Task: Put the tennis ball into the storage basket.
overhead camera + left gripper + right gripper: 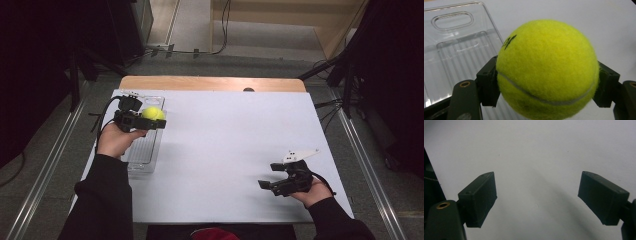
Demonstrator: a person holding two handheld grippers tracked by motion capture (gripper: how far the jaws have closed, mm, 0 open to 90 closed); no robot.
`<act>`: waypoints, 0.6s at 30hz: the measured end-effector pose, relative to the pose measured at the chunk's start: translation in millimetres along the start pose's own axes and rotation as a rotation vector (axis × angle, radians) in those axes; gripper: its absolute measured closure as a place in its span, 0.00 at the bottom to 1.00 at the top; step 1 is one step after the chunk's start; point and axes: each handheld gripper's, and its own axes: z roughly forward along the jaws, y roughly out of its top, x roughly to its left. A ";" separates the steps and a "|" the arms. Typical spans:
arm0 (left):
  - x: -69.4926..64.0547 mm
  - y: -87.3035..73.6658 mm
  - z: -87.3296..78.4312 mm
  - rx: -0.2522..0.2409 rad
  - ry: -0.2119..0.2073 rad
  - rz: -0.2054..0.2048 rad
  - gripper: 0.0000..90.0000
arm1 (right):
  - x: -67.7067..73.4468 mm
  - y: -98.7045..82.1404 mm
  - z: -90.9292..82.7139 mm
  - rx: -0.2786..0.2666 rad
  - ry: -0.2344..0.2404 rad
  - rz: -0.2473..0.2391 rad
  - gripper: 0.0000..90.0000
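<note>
A yellow tennis ball (153, 113) (546, 68) is clamped between the two black jaws of my left gripper (152, 119) (546, 85), held above the right edge of a clear plastic tray (145, 150) (454, 47) at the table's left. The ball bulges past both pads (489, 82). My right gripper (266, 177) (537, 200) hovers over the white table sheet (225, 145) at the near right, jaws wide apart with nothing between them.
The clear tray has a ribbed floor and a handle slot (452, 20) at its far end. A wooden table edge (212, 83) runs along the back. Metal rails (370, 170) flank the table on both sides.
</note>
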 end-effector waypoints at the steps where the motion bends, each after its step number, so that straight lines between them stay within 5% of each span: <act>1: 1.5 -0.4 -0.5 0.001 0.006 0.000 0.29 | 0.1 0.0 0.0 0.000 0.001 0.000 0.15; 18: 17.7 -4.7 -3.2 -0.015 0.070 -0.045 0.29 | 0.5 -0.1 0.0 0.003 -0.004 -0.001 0.15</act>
